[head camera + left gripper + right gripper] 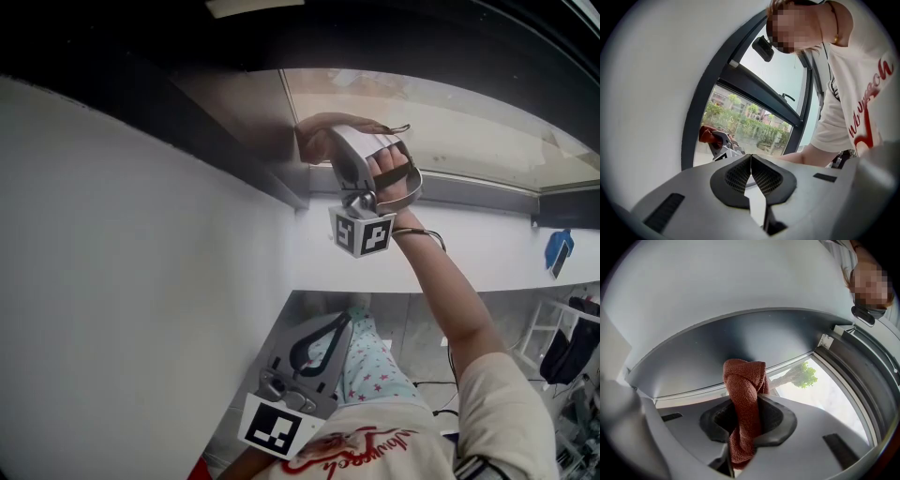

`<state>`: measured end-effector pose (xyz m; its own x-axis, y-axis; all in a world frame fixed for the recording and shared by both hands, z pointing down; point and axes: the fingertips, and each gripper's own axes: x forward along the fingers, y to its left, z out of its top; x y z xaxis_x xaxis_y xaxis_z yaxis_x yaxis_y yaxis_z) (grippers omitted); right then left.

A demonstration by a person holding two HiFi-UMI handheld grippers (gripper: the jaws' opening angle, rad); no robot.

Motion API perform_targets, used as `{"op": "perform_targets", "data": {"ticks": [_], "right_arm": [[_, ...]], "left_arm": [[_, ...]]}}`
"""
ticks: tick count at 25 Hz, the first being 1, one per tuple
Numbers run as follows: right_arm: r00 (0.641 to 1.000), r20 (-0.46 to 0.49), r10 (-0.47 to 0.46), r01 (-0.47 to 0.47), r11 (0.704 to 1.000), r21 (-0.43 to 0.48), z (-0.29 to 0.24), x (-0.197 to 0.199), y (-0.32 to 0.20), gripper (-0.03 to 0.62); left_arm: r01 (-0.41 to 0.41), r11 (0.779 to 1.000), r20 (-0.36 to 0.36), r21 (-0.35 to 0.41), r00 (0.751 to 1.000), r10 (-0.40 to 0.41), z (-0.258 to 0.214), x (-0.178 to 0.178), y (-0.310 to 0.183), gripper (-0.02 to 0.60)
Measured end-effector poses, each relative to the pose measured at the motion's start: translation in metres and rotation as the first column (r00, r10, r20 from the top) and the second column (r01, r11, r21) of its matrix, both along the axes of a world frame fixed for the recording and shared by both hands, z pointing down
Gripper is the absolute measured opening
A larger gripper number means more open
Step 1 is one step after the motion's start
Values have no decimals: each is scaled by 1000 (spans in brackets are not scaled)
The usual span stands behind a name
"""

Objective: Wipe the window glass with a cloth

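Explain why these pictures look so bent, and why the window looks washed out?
Head view: wide lens curves the wall, and the window glass is hazy with daylight. Left gripper view: round fisheye, dark corners, bowed window frame. Right gripper view: cloth sharp, glass blown white.

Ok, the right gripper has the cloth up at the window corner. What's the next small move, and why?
Probably sweep the right gripper, pressing lightly, along the glass, away from the dark frame. Its jaws are clamped on the red-brown cloth, whose bunched end sits at the pane's corner by the frame; whether it touches the glass isn't clear.
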<state>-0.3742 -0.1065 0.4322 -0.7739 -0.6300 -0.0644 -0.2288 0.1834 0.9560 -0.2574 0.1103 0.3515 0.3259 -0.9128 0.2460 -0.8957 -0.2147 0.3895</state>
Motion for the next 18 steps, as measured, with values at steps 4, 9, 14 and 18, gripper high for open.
{"op": "perform_targets", "data": {"ticks": [4,9,14,18], "right_arm": [[999,-42,-4,3,999,-33,30,-2,1,81],[992,-125,-13,4,997,-74,77,-3,2,81],[986,-165,-17,-7,990,-143,118,-6,2,81],[979,-205,-21,-15,984,-176,149,-7,4,81]], "left_arm": [[0,1000,-5,-18,1000,0,8,0,-1,21],[5,1000,-8,-25,1000,-5,11,-2,-3,21],[20,999,-11,-47,1000,-21,21,-7,-2,21],[20,998,-18,-67,1000,-22,27,-5,-3,21]]}}
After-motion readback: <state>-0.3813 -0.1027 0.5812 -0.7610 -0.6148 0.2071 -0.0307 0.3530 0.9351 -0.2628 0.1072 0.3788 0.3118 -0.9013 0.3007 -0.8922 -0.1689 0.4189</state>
